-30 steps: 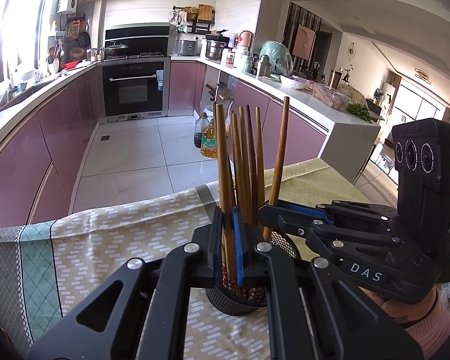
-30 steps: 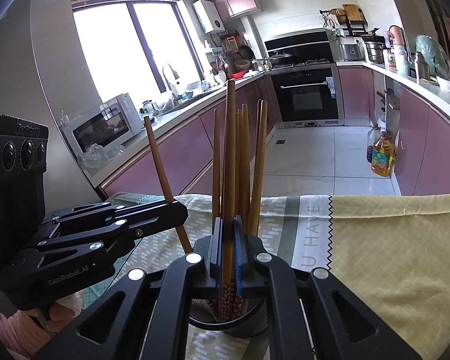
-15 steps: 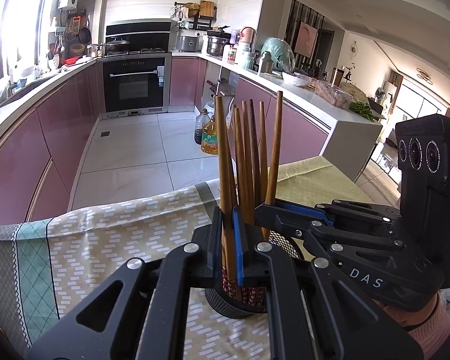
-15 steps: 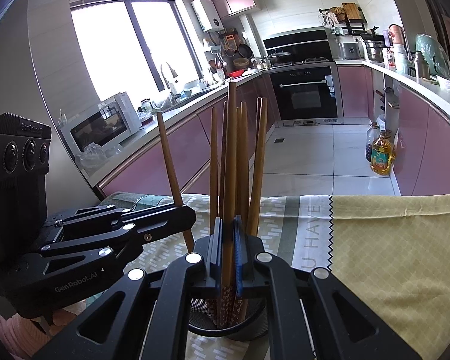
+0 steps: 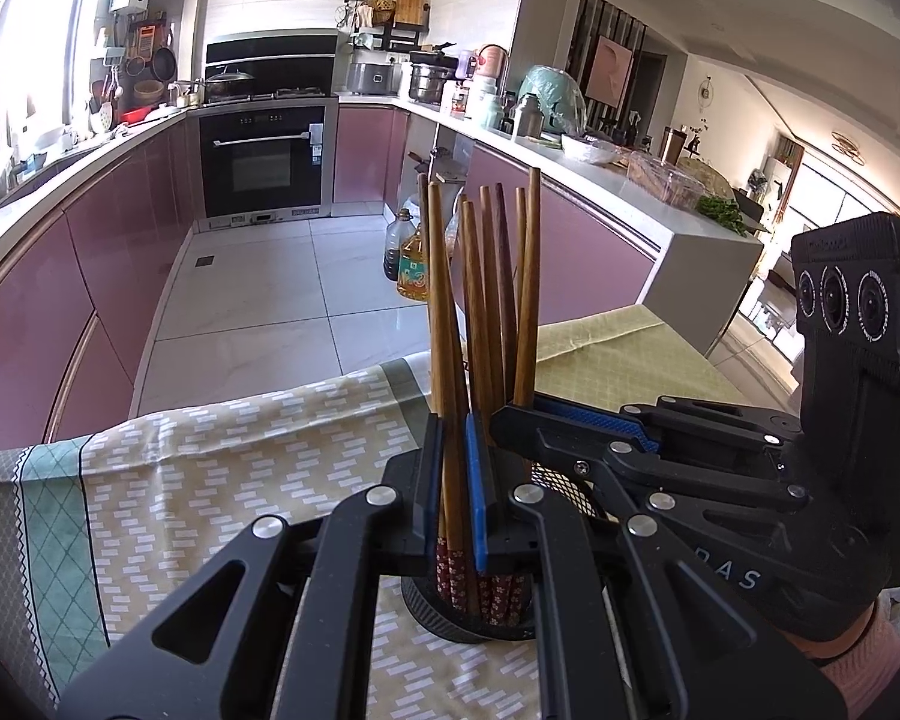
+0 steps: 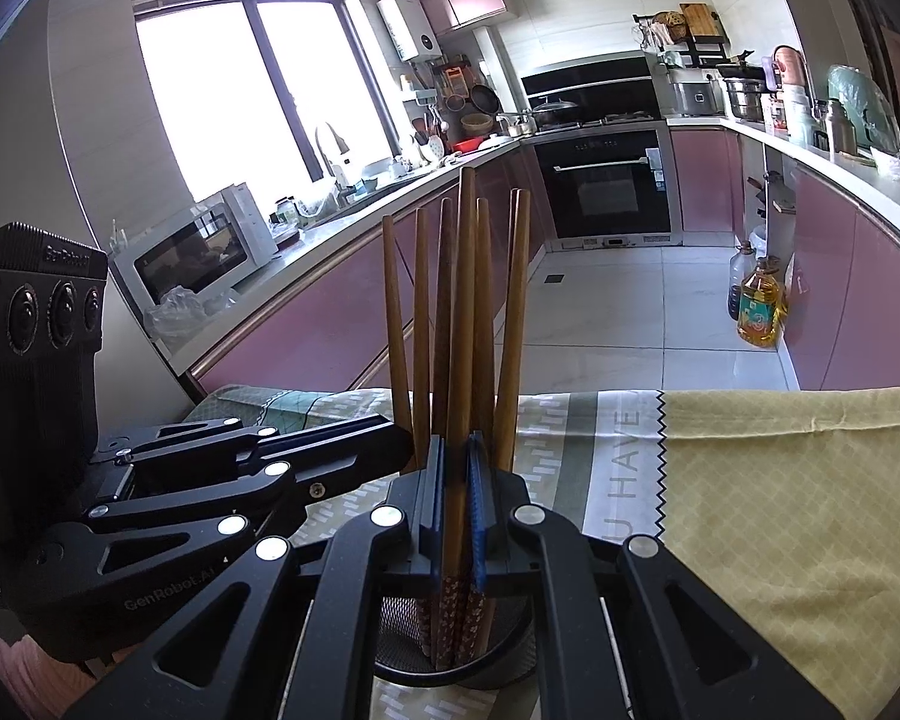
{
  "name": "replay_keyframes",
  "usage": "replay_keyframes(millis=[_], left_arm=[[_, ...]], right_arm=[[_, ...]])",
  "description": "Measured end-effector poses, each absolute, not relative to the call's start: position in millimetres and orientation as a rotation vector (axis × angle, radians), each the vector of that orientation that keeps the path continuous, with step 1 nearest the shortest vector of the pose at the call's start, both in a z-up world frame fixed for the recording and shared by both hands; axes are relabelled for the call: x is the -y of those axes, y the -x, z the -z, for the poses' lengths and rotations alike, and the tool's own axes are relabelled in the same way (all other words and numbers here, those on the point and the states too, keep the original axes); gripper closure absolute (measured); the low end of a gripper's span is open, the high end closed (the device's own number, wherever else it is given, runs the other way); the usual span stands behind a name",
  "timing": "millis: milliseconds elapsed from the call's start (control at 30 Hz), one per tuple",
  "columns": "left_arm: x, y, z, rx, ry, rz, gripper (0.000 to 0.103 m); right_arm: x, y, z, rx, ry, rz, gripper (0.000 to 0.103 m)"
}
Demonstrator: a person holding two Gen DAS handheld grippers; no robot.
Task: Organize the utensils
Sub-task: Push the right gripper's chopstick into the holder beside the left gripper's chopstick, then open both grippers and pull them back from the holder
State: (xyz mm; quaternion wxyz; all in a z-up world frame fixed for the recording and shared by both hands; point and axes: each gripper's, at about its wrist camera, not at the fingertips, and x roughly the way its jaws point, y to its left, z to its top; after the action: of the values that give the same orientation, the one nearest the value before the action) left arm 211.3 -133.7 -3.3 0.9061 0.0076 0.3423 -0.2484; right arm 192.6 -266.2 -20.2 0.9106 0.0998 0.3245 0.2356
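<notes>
Gripping one wooden chopstick [image 5: 450, 468] in our left gripper [image 5: 452, 480], we clamp another chopstick [image 6: 459, 480] in our right gripper [image 6: 456, 498]; both stand upright among the bundle in the black mesh holder [image 5: 450, 624]. That holder sits on the patterned tablecloth [image 5: 210, 480].

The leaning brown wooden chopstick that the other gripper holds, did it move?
Yes. In the left wrist view that brown wooden chopstick has swung upright and closer to the bunch standing in the black mesh cup, no longer leaning toward the white counter.

Place: home kitchen
Evidence: built-in oven [image 5: 268, 163] flanked by pink cabinets [image 5: 120, 228]; microwave [image 6: 195, 255] left of it; oil bottle [image 6: 759, 312] on floor right of it.
</notes>
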Motion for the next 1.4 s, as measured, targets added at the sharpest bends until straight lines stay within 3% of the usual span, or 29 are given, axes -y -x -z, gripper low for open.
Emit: replay_keyframes(millis=[700, 867, 1067, 1267, 1400], left_arm=[[130.7, -214.0, 10.7, -0.715, -0.009, 0.503, 0.094], [124.6, -208.3, 13.8, -0.705, -0.011, 0.478, 0.078], [111.7, -189.7, 11.7, -0.651, -0.017, 0.441, 0.062], [86.8, -161.4, 9.6, -0.57, -0.017, 0.374, 0.039], [66.6, -139.4, 8.5, -0.516, -0.014, 0.309, 0.009]], right_arm=[[265.8, -190.7, 22.0, -0.673, -0.216, -0.484, 0.096], [269.5, -185.6, 22.9, -0.67, -0.225, -0.48, 0.095], [272.2, -174.1, 19.9, -0.651, -0.216, -0.463, 0.08], [276.6, -148.6, 11.8, -0.592, -0.183, -0.424, 0.06], [274.0, -125.9, 8.7, -0.535, -0.144, -0.387, 0.032]])
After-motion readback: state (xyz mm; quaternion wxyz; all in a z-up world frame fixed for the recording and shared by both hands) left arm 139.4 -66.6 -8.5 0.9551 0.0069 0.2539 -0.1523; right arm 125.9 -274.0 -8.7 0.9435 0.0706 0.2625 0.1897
